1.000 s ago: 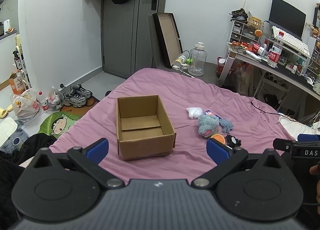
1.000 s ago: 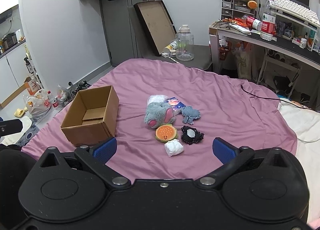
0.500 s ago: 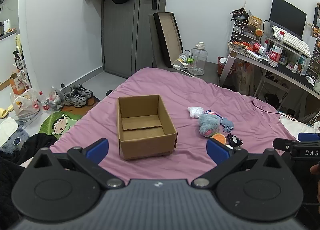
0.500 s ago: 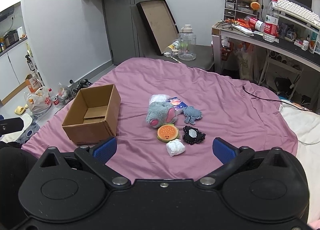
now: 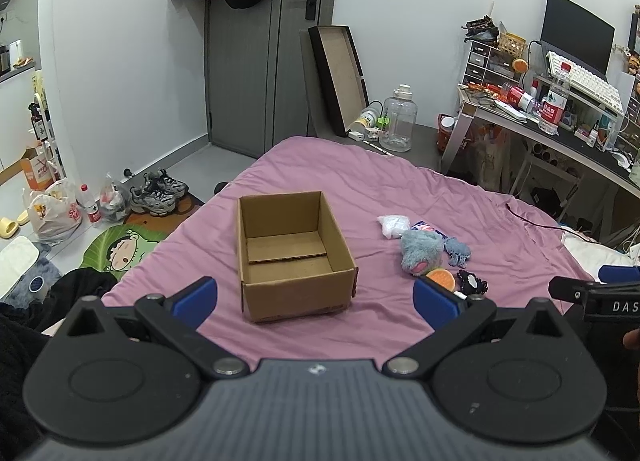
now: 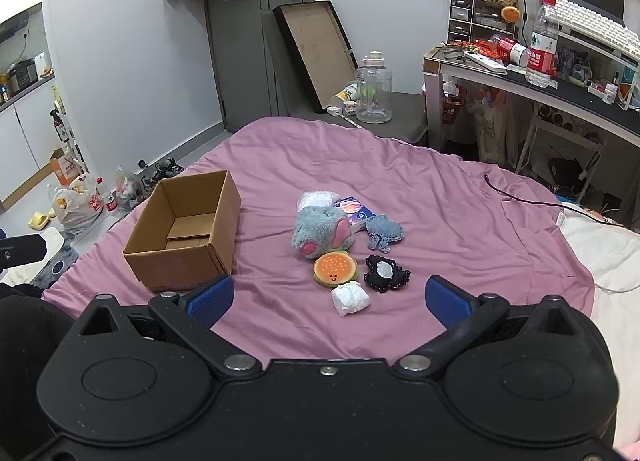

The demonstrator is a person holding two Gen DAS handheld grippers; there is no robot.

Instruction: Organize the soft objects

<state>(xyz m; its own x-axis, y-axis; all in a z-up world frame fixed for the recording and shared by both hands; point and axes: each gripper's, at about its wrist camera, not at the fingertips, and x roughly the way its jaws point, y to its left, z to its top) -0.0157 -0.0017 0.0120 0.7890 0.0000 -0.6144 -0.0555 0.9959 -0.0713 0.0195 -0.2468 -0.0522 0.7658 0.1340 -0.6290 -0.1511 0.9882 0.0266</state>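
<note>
i see one empty cardboard box on the bed, seven soft things beside it; both my tongs gape wide, holding nothing.

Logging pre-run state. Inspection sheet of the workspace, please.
Surface: purple bedspread, wrinkled.
Job's things: cardboard box open, upright, nothing seen inside; to its right a loose cluster: grey plush, burger plush, black plush, blue-grey knit toy, two white wads.
Clutter: flat printed packet behind the grey plush.
Grippers: left gripper and right gripper both open, holding nothing, above the near bed edge.
Cables: black cable on the bed's right side.
Surroundings: crowded desk, water jug, shoes and bags on the floor.
</note>
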